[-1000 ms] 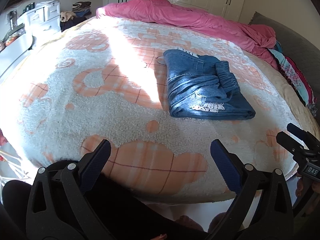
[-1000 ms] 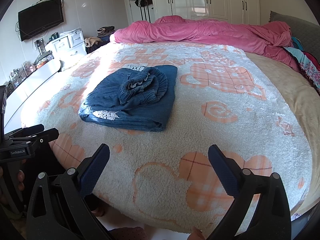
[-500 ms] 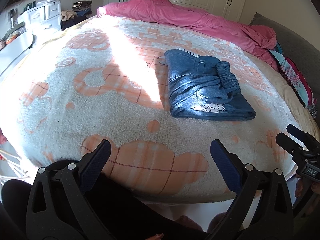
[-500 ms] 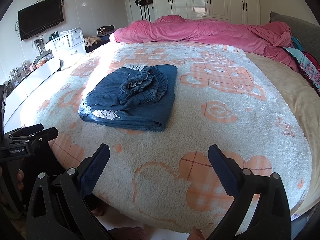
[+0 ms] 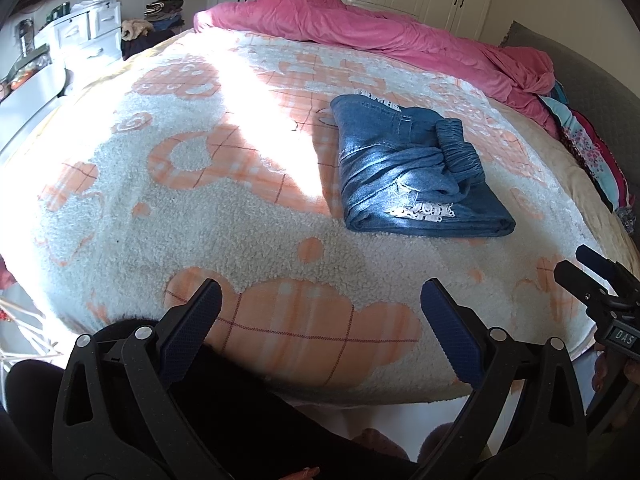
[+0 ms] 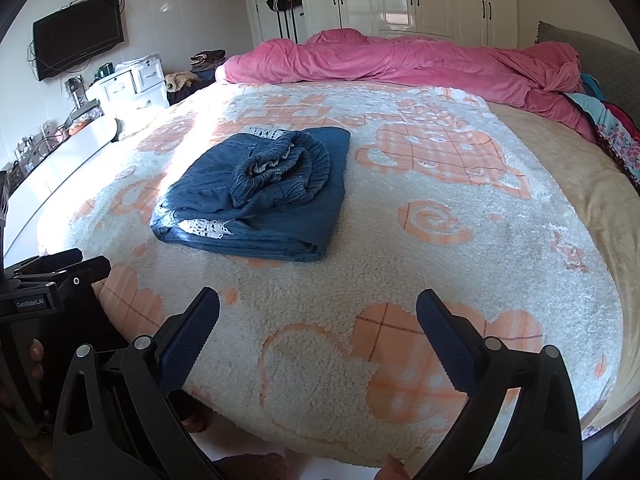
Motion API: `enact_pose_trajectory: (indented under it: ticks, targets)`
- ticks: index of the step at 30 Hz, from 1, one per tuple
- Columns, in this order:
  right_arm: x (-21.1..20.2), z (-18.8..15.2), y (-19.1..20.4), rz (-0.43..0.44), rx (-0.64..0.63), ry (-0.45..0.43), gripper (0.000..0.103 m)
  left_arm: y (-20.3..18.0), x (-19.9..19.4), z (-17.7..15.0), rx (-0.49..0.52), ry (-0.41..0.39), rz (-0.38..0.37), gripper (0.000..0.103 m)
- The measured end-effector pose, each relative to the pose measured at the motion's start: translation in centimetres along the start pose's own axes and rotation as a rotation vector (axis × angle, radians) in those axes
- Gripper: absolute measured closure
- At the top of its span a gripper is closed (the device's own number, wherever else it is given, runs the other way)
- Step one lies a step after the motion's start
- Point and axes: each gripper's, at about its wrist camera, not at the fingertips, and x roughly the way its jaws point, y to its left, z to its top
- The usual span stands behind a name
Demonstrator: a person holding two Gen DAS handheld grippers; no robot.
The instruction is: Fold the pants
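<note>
Blue denim pants (image 5: 416, 176) (image 6: 260, 196) lie folded into a compact bundle on the white and orange fleece blanket (image 5: 224, 208) (image 6: 400, 272), with the elastic waistband bunched on top and a lace trim at the near edge. My left gripper (image 5: 318, 312) is open near the bed's front edge, well short of the pants, with nothing between its fingers. My right gripper (image 6: 318, 320) is also open and empty, held near the front edge to the right of the pants. Each gripper shows at the side of the other's view.
A pink duvet (image 6: 400, 60) is heaped along the far side of the bed. Colourful clothes (image 5: 592, 152) lie at the right edge by a grey headboard (image 6: 588, 60). White drawers (image 6: 132, 88) and a wall TV (image 6: 78, 38) stand to the left, wardrobes at the back.
The left wrist view has drifted very slightly, so the pants sit a touch further right. Both grippers stay open and the pants have not moved.
</note>
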Motion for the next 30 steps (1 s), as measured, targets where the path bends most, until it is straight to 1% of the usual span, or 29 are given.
enact_pose_trajectory:
  ticks: [4,7,8,9,11,12,15,17,20,21,24,25,27,28,29,30]
  targets:
    - [0.3,0.1,-0.3,-0.013,0.005,0.005,0.005,0.3,0.6,0.1,-0.002,0.019,0.002,0.009]
    - [0.6,0.1,-0.9,-0.030,0.008,0.012,0.005,1.0,0.9,0.2,-0.015,0.031,-0.014,0.009]
    - [0.8,0.2,-1.1,-0.037,0.010,0.015,0.005,1.2,1.1,0.3,-0.019,0.045,-0.015,0.009]
    - [0.9,0.2,-1.3,-0.043,0.013,0.016,0.005,1.4,1.4,0.3,-0.015,0.056,-0.001,0.009]
    - [1.2,0.3,-2.0,-0.063,0.020,0.023,0.005,1.8,1.8,0.5,-0.019,0.070,0.052,0.010]
    - [1.3,0.4,-2.4,-0.071,0.025,0.025,0.005,2.3,2.0,0.7,-0.028,0.078,0.063,0.009]
    - [1.9,0.7,-4.1,-0.113,0.049,0.027,0.005,3.7,2.4,1.5,-0.051,0.083,0.035,0.009]
    - [2.3,1.2,-5.9,-0.157,0.072,0.023,0.005,4.9,2.5,2.5,-0.061,0.077,0.039,0.010]
    - [3.0,2.3,-9.6,-0.235,0.111,0.017,0.005,8.0,3.3,5.1,-0.086,0.083,0.091,0.009]
    - [3.2,2.7,-10.9,-0.265,0.122,0.013,0.005,9.6,4.0,6.3,-0.106,0.084,0.138,0.009]
    - [4.4,4.7,-16.0,-0.392,0.145,0.016,0.005,14.9,7.0,10.4,-0.145,0.104,0.255,0.009]
    - [5.0,5.6,-18.2,-0.428,0.171,0.026,0.005,16.5,8.1,11.7,-0.151,0.112,0.276,0.009]
    - [6.1,7.2,-22.2,-0.453,0.241,0.037,0.005,19.7,10.7,14.4,-0.185,0.137,0.285,0.009]
    - [6.9,7.8,-23.9,-0.476,0.266,0.051,0.005,20.9,11.9,15.4,-0.192,0.132,0.294,0.009]
    - [7.8,8.4,-25.4,-0.499,0.283,0.073,0.005,21.9,13.0,16.1,-0.203,0.135,0.326,0.009]
    - [8.7,8.9,-26.9,-0.514,0.306,0.086,0.005,22.9,14.4,16.6,-0.207,0.139,0.386,0.009]
